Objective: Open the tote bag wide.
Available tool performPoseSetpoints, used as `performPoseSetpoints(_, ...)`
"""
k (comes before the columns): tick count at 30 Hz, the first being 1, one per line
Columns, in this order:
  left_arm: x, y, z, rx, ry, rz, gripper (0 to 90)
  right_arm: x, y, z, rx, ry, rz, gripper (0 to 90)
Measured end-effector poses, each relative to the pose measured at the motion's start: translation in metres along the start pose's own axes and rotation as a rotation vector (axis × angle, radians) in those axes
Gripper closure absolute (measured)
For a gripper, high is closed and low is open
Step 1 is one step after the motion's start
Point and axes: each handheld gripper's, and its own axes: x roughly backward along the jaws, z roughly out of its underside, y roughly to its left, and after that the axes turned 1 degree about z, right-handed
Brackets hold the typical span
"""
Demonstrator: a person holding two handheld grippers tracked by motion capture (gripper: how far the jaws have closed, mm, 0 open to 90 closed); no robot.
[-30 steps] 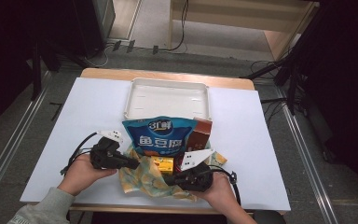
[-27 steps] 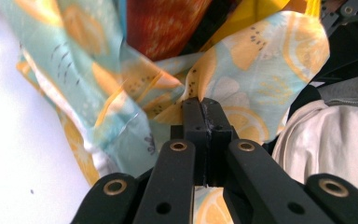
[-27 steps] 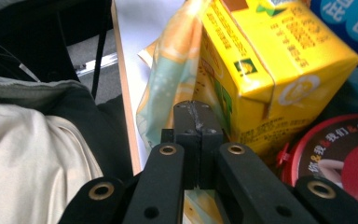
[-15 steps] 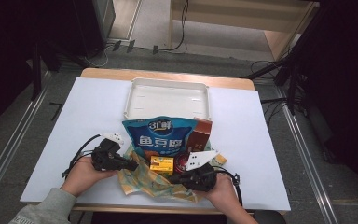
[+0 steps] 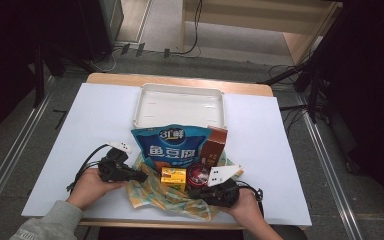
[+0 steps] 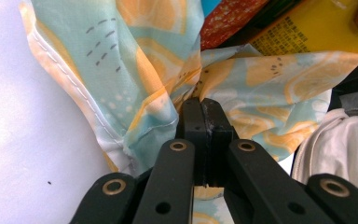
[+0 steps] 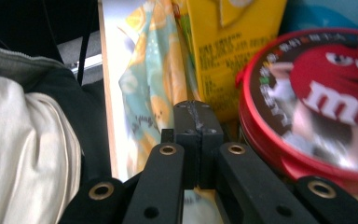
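A light blue and orange patterned cloth lies bunched at the table's near edge, under a yellow box and a red round M&M tin. My left gripper is at the cloth's left side, its jaws shut with a fold of the cloth pinched at the tips. My right gripper is at the cloth's right side and points left along the table edge. It is shut on the cloth, with the yellow box ahead and the tin close on its right.
A blue snack bag and a brown box stand just behind the cloth. An empty white tray sits at the back centre. White table cover stretches to both sides. The wooden table edge is right by my hands.
Both hands have sunk a little toward the table with the cloth, and the right one has shifted slightly. The red tin shows more plainly beside the yellow box.
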Motion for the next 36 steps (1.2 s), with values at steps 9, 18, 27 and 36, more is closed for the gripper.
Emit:
performPoseSetpoints(9, -0.001, 0.003, 0.0, -0.004, -0.005, -0.017, 90.0, 0.007, -0.012, 0.011, -0.007, 0.022, -0.004, 90.0)
performPoseSetpoints(18, -0.003, 0.006, 0.002, 0.006, -0.01, -0.021, 90.0, 0.009, -0.021, 0.018, -0.008, 0.042, -0.019, 90.0)
performPoseSetpoints(27, -0.006, 0.009, 0.003, 0.018, 0.013, -0.022, 90.0, 0.007, -0.025, 0.023, -0.003, 0.074, -0.016, 90.0)
performPoseSetpoints(36, -0.008, 0.013, 0.003, 0.032, 0.037, -0.031, 90.0, 0.004, -0.031, 0.029, -0.011, 0.108, -0.016, 90.0)
